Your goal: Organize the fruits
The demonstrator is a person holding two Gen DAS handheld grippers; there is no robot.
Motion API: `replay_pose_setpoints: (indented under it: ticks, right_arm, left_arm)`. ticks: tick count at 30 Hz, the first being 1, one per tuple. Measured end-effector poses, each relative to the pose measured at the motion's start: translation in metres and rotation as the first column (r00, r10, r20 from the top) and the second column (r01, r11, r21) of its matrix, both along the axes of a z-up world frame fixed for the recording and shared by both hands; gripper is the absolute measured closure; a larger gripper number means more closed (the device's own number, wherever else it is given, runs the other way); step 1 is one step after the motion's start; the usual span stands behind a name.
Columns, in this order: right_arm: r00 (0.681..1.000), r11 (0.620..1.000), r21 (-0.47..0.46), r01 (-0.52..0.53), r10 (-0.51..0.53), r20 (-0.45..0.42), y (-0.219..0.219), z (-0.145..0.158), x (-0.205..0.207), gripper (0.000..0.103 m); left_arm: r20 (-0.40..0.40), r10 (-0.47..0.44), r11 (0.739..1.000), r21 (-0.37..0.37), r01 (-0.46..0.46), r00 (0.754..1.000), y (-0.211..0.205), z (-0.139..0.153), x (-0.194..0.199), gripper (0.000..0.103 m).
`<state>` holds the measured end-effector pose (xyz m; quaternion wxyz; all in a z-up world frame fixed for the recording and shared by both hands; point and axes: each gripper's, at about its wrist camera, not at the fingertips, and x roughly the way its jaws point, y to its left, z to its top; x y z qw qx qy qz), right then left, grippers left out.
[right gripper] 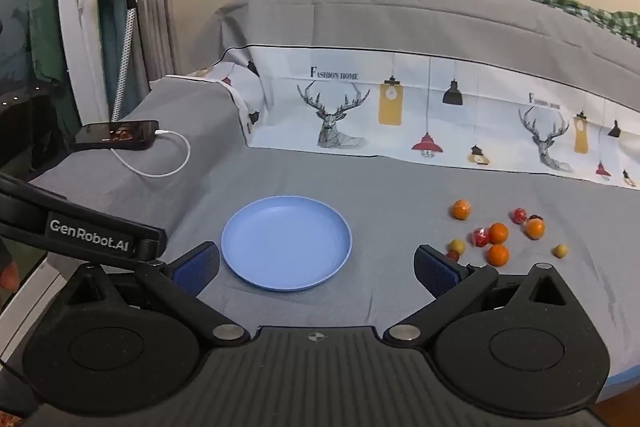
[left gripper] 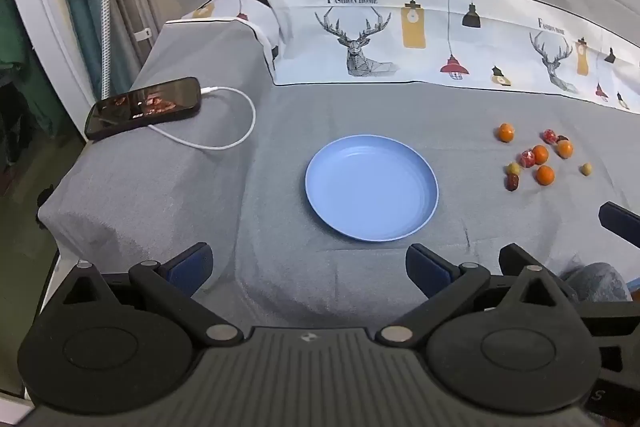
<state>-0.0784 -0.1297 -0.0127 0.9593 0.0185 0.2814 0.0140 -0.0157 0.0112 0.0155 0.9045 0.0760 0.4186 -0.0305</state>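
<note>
A light blue plate (left gripper: 372,187) (right gripper: 286,243) lies bare on the grey bedspread. To its right lies a loose cluster of small fruits: several orange ones (left gripper: 545,175) (right gripper: 498,254), red ones (left gripper: 527,159) (right gripper: 480,237), pale yellow ones (left gripper: 586,169) (right gripper: 560,250) and a dark red one (left gripper: 513,182). My left gripper (left gripper: 308,267) hangs open in front of the plate, nothing between its fingers. My right gripper (right gripper: 316,269) is open too, near the plate's front edge, its right finger (right gripper: 434,273) hiding part of the dark red fruit. The left gripper's body (right gripper: 88,237) shows at the left of the right wrist view.
A black phone (left gripper: 144,107) (right gripper: 116,135) on a white charging cable (left gripper: 236,131) lies on a raised fold at the bed's left edge. A white sheet with deer and lamp prints (left gripper: 400,35) crosses behind. A window frame and curtains stand at the left.
</note>
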Motion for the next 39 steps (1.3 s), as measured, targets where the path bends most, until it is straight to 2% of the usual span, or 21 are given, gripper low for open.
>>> replay_pose_setpoints:
  ticks: [28,39]
  right_arm:
    - [0.997,1.0,0.011,-0.017,0.018,-0.069,0.0027,-0.0047,0.0045,0.001]
    - [0.997,1.0,0.009,-0.017,0.018,-0.069,0.0012,-0.0057,0.0064,0.001]
  left_arm:
    - [-0.027,0.013,1.0,0.017,-0.013,1.0,0.0052,-0.005,0.0034,0.0]
    - [-0.029,0.012,1.0,0.021,-0.011,1.0,0.0063,-0.0075,0.0037,0.0]
